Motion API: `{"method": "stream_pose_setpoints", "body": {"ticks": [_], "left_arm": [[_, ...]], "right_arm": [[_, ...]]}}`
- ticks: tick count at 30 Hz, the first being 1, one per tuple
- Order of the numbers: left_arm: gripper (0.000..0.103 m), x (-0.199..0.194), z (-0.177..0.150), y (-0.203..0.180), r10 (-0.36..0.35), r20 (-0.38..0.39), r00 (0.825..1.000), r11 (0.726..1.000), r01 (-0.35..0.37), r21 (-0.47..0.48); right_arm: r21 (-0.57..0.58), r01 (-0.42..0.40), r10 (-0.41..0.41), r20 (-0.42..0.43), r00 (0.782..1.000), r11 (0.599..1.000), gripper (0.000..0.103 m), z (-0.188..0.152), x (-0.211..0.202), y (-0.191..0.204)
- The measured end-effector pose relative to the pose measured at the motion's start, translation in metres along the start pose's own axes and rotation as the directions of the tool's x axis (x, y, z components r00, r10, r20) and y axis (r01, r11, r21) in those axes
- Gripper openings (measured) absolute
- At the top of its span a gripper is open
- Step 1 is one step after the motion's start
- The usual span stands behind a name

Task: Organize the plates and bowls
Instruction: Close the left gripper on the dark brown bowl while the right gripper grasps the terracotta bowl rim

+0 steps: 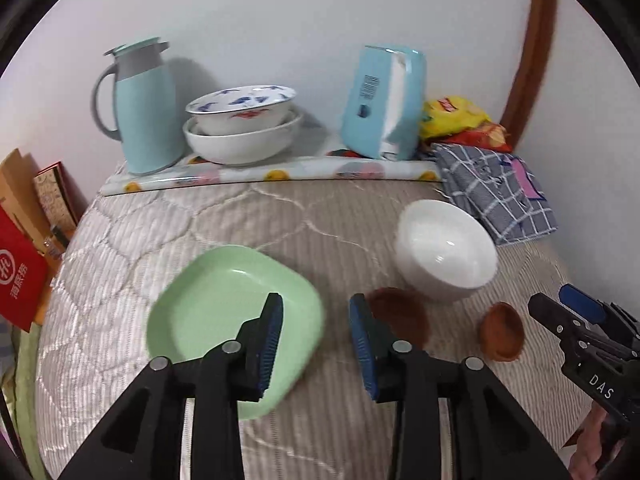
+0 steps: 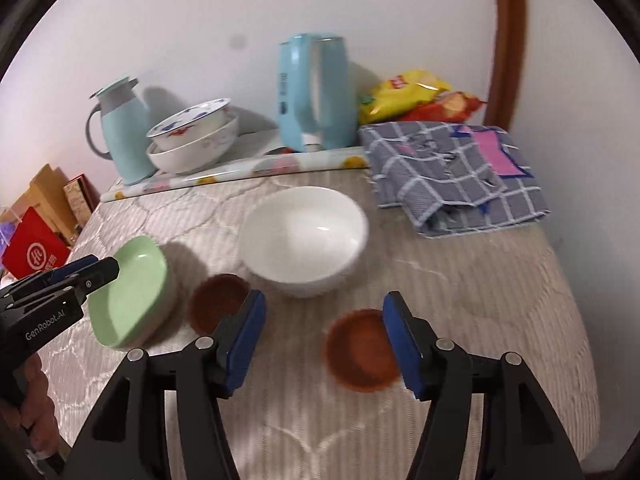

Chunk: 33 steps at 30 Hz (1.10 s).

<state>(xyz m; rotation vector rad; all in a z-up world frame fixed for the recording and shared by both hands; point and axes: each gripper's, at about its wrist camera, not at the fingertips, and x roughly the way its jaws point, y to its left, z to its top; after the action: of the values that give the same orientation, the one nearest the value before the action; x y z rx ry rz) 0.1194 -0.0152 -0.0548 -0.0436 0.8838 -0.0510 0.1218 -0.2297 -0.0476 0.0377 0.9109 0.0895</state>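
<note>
A pale green square plate [image 1: 224, 304] [image 2: 132, 296] lies on the quilted surface, and my left gripper [image 1: 316, 344] hovers open over its right edge with nothing between the pads. A white bowl [image 1: 446, 250] [image 2: 306, 236] sits further back. Two small brown dishes lie in front of it: one [image 1: 400, 316] [image 2: 218, 300] near the plate, one [image 1: 502, 332] [image 2: 360, 356] to the right. My right gripper [image 2: 324, 344] stands open above the right brown dish, holding nothing. Each gripper also shows at the edge of the other view: the right gripper [image 1: 580, 316] and the left gripper [image 2: 88, 272].
At the back on a patterned mat [image 1: 280, 174] stand stacked patterned bowls [image 1: 242, 128] [image 2: 194, 136], a light blue jug [image 1: 138, 108] [image 2: 120, 128] and a blue tissue pack [image 1: 384, 104] [image 2: 316, 92]. A folded checked cloth [image 2: 452, 172] and snack bags [image 2: 416, 96] lie right; boxes [image 1: 24, 240] left.
</note>
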Motion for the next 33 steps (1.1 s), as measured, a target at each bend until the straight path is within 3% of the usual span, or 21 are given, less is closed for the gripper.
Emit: {"method": "stream_pose_setpoints", "body": {"ticks": [11,27,33], "left_arm": [[0.038,0.022,-0.017,-0.036,-0.015,-0.046,0.999,1.000,0.015,-0.006],[0.038,0.068,-0.031,-0.046,0.026,-0.113,0.993,0.998,-0.032,-0.049],[0.038,0.083,-0.032,-0.043,0.011,-0.152,0.988,0.997,-0.022,-0.073]], "right_arm": [[0.059,0.033,-0.030,-0.050,0.998,0.998,0.061,-0.026,0.016,-0.057],[0.044,-0.003,0.009,-0.133,0.991,0.999,0.057,-0.043,0.061,-0.070],[0.030,-0.015,0.019,-0.155,0.988,0.999,0.056,-0.045,0.075,-0.067]]}}
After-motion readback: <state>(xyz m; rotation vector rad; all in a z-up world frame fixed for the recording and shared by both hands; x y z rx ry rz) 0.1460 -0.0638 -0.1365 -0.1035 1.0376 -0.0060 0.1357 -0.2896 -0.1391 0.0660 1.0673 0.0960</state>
